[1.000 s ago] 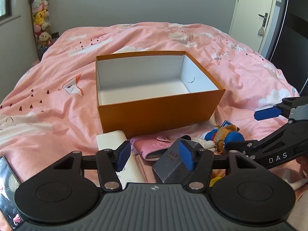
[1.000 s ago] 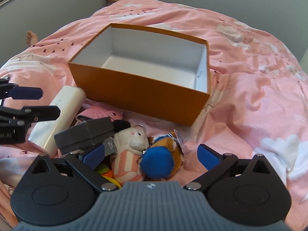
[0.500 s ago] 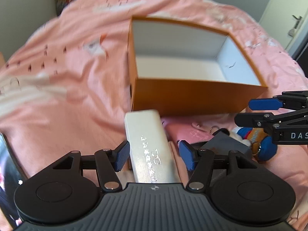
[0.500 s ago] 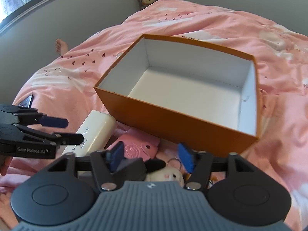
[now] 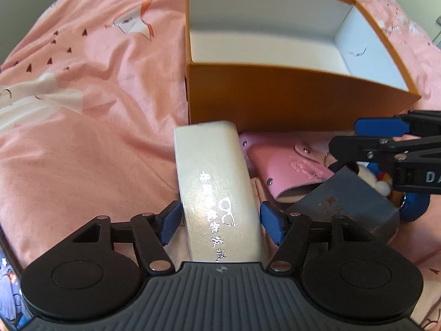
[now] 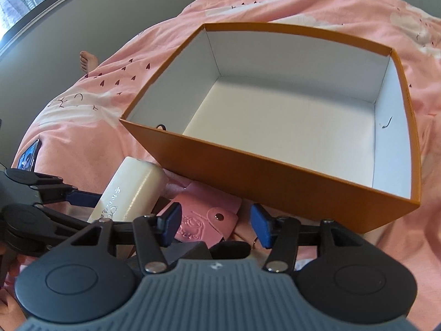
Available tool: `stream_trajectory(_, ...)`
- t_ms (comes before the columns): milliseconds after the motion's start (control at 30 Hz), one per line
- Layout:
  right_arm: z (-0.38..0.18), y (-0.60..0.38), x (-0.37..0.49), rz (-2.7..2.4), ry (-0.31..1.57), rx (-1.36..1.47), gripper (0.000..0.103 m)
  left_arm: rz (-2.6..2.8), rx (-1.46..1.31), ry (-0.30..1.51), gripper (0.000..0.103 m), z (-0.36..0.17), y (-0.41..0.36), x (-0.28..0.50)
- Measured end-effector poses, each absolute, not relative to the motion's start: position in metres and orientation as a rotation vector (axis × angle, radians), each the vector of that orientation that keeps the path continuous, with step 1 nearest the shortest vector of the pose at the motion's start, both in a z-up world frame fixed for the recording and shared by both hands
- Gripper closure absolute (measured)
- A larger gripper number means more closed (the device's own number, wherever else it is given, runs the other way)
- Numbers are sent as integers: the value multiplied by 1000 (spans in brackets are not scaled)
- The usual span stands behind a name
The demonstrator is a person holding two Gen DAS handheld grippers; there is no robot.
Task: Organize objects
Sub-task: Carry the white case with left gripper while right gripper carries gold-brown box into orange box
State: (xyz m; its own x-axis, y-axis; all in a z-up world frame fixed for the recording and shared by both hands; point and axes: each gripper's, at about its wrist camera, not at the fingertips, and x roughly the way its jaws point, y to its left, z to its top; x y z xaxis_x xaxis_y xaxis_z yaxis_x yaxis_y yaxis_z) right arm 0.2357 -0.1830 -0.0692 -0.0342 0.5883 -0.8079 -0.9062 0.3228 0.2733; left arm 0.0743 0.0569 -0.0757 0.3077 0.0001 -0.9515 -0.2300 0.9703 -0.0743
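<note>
An empty orange box with a white inside stands on the pink bed; it also shows in the right wrist view. A white glasses case lies in front of it, between the open jaws of my left gripper, with small gaps on both sides. The case shows in the right wrist view too. A pink wallet and a dark grey box lie to its right. My right gripper is open above the pink wallet and holds nothing.
Small plush keychains lie by the grey box, partly hidden by the right gripper. A phone lies on the bed at the left. A bare foot shows beyond the bed's left edge.
My left gripper has swung left and forward, and now straddles the white case. My right gripper has risen and moved left from the plush toys to above the pink wallet.
</note>
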Motion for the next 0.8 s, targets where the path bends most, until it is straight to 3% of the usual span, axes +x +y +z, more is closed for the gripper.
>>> stream_trajectory(367,-69,-168,231,1405,966,-467,41,127,-228,1201,31,-73,64,63)
stream_trajectory(800,-79,-115,172,1739,831,-865,46,180,-237,1093,31,-41,104,61)
